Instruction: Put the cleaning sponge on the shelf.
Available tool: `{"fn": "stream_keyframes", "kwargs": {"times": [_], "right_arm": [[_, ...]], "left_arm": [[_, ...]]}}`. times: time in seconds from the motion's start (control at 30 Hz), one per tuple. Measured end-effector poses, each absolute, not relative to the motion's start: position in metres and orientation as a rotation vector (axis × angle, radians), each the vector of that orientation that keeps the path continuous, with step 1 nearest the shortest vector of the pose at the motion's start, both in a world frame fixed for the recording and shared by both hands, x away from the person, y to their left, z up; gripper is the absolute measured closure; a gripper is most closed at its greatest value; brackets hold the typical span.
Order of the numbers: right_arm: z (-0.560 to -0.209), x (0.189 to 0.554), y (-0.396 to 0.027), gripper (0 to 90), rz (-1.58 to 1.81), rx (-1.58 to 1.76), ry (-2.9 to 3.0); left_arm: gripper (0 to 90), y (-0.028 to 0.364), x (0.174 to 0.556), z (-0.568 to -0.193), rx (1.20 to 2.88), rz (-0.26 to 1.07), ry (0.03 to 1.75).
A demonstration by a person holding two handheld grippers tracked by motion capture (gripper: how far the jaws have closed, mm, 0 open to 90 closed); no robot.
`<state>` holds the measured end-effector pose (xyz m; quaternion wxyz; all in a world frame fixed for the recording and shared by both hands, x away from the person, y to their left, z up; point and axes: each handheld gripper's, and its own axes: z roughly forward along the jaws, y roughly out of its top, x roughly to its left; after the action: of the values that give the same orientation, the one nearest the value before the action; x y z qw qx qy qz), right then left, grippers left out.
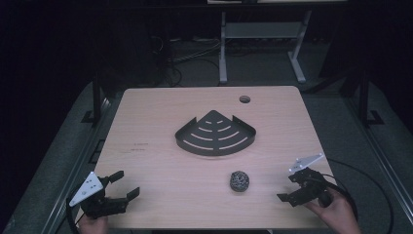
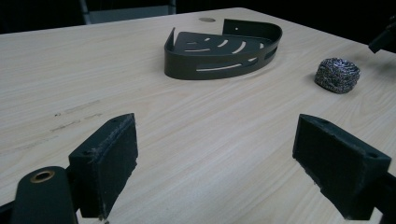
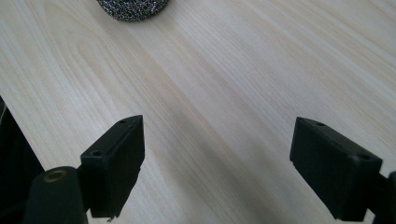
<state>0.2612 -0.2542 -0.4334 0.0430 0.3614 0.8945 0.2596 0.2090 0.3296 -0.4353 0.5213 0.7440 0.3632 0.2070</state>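
Observation:
A black quarter-round corner shelf [image 1: 215, 134] with curved slots lies in the middle of the wooden table [image 1: 160, 161]. A grey steel-wool scourer [image 1: 239, 181] sits in front of it, toward the right. My left gripper [image 1: 124, 185] rests at the near left corner, open, with nothing between its pads; ahead of its own camera lie the shelf [image 2: 224, 49] and the scourer [image 2: 337, 74]. My right gripper [image 1: 289, 187] hovers at the near right edge, open and empty, a hand's width right of the scourer. The scourer [image 3: 133, 8] is at the top edge of the right gripper view.
A round cable hole [image 1: 244, 99] is cut near the table's far edge. Beyond the table stand a white desk frame [image 1: 258, 34] and floor cables. Dark floor surrounds the table on both sides.

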Motion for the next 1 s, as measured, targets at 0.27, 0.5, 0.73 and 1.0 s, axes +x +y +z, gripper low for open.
{"fn": "stream_keyframes", "kwargs": {"times": [0.27, 0.5, 0.73, 1.0], "right_arm": [[-0.432, 0.264, -0.241, 17.5, 0.786, 1.057, 2.774], [-0.432, 0.267, -0.231, 17.5, 0.775, 1.021, 2.796], [-0.43, 0.269, -0.222, 17.5, 0.763, 0.985, 2.82], [-0.427, 0.271, -0.214, 17.4, 0.759, 0.951, 2.838]], "left_arm": [[13.3, 0.33, 0.209, -0.435, 1.78, 0.498, 0.874], [13.3, 0.331, 0.209, -0.435, 1.781, 0.501, 0.872], [13.3, 0.331, 0.209, -0.435, 1.779, 0.502, 0.874], [13.3, 0.331, 0.21, -0.435, 1.778, 0.502, 0.874]]}}
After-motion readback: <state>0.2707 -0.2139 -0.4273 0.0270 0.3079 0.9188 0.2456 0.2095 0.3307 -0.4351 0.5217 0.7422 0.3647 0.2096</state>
